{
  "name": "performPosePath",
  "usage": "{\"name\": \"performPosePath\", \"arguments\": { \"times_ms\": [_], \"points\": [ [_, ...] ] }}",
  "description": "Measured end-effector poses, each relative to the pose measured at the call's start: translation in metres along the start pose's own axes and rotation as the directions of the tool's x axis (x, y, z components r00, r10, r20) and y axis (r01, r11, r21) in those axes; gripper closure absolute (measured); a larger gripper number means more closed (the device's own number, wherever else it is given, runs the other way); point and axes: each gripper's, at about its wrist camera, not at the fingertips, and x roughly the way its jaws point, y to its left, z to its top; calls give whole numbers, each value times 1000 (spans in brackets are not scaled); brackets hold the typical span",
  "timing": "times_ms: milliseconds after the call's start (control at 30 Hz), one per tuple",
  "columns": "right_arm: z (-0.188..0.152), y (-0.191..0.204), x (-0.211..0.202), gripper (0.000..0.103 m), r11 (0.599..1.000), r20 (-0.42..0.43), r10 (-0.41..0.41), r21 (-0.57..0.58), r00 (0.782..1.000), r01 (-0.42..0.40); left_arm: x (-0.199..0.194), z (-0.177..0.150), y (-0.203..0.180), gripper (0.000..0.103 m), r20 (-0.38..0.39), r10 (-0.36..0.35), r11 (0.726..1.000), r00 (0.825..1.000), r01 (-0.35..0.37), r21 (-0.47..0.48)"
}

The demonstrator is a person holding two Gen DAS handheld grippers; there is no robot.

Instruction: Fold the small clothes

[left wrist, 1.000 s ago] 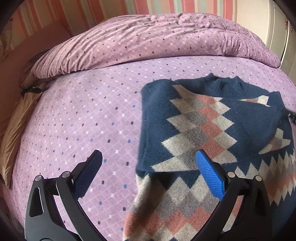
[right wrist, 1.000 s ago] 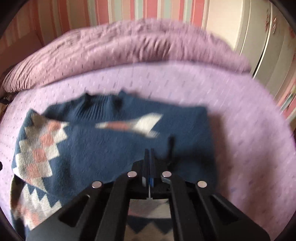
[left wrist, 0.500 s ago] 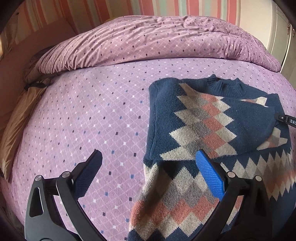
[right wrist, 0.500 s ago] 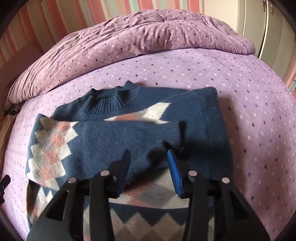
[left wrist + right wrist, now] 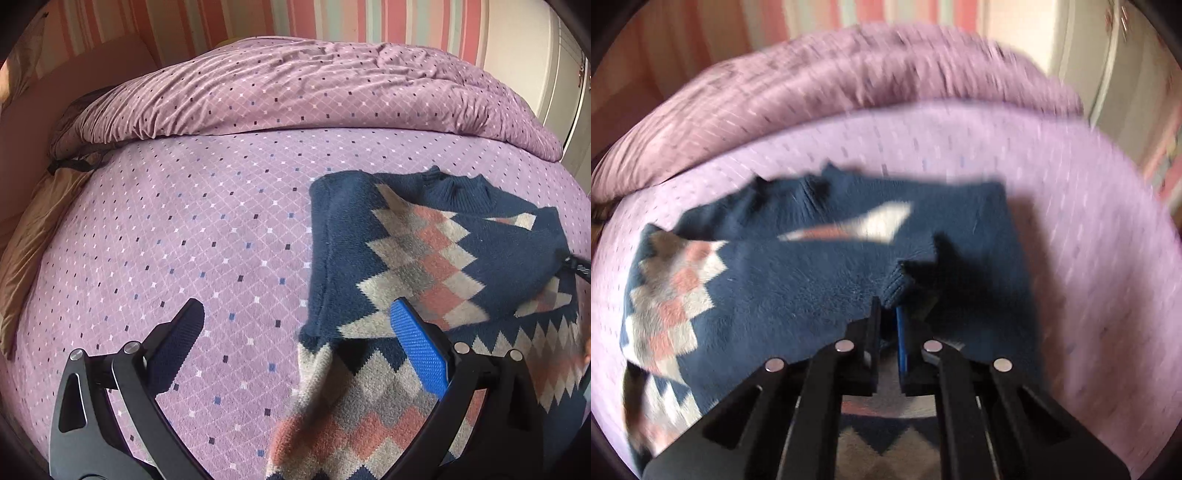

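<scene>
One sweater (image 5: 443, 266), navy with a grey, pink and cream diamond pattern, lies on the bed (image 5: 184, 240), right half of the left wrist frame, collar toward the top, both sleeves folded across the chest. Right gripper (image 5: 888, 317): jaws nearly closed, pinching the ribbed navy cuff (image 5: 895, 286) at centre of its blurred frame. Left gripper (image 5: 295, 332): jaws wide open, holding nothing; its blue pad (image 5: 417, 354) sits over the patterned knit, the dark one over bare sheet. Rumpled purple duvet (image 5: 314, 88) is heaped across the top, striped wall (image 5: 221, 22) behind, white cupboard (image 5: 535, 55) at upper right.
</scene>
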Motion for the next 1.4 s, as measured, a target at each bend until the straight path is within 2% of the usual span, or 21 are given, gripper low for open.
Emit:
{"name": "performPosePath", "arguments": {
  "times_ms": [67,200,233,300,367,433,533,600,667,733,800,833,867,933,967,1167,1300,1400],
  "points": [
    [-1,-4,-5,96,998,33,-16,-63,999,18,0,-1,3,3,6,1,1000,1000,-1,1],
    [-17,-30,27,95,999,-92,4,-52,996,-9,2,-7,7,3,-7,0,1000,1000,0,-16],
    [-22,-34,34,92,998,-122,13,-53,992,-19,3,-8,8,3,-13,-2,1000,1000,2,-21],
    [-26,-37,24,86,998,-106,19,-64,994,-25,2,-11,8,3,-17,-2,1000,1000,1,-25],
    [-23,-37,5,71,997,-56,11,-73,998,-16,0,-13,8,3,-13,3,1000,1000,-3,-14],
    [-19,-34,-8,66,994,-6,-13,-107,1000,13,-1,-16,7,3,-17,10,1000,1000,-10,4],
    [-13,-25,-5,66,988,1,6,-154,1000,-5,-4,-21,6,3,-22,10,1000,1000,-9,25],
    [-14,-20,11,67,983,-41,14,-182,999,-21,-8,-26,5,3,-21,2,999,1000,-2,39],
    [-21,-23,43,68,985,-135,17,-166,991,-40,-12,-31,5,3,-22,7,999,1000,-6,53],
    [-23,-25,45,69,988,-120,31,-147,992,-49,-16,-38,6,3,-30,12,998,999,-10,62],
    [-19,-22,28,65,985,-92,18,-167,996,-33,-18,-45,9,3,-41,13,998,999,-11,62],
    [-18,-21,12,58,983,-52,41,-178,998,-50,-20,-50,12,3,-53,11,998,999,-7,59],
    [-20,-21,-2,46,981,-26,59,-186,998,-63,-20,-53,13,3,-61,8,998,998,-5,56],
    [-27,-22,-35,34,975,27,62,-216,998,-54,-24,-63,16,3,-85,-3,999,996,6,45],
    [-38,-23,-55,30,970,38,37,-240,999,-26,-27,-67,17,3,-93,-10,999,996,13,38],
    [-113,-36,-114,30,963,-41,10,-270,999,-21,-49,-105,13,3,-137,-46,999,990,49,21],
    [-160,-54,-142,30,977,-92,26,-210,995,-44,-64,-137,9,3,-143,-36,998,989,43,48],
    [-193,-68,-155,30,988,-148,36,-143,988,-57,-73,-167,9,3,-181,-41,998,983,50,49]
  ]
}}
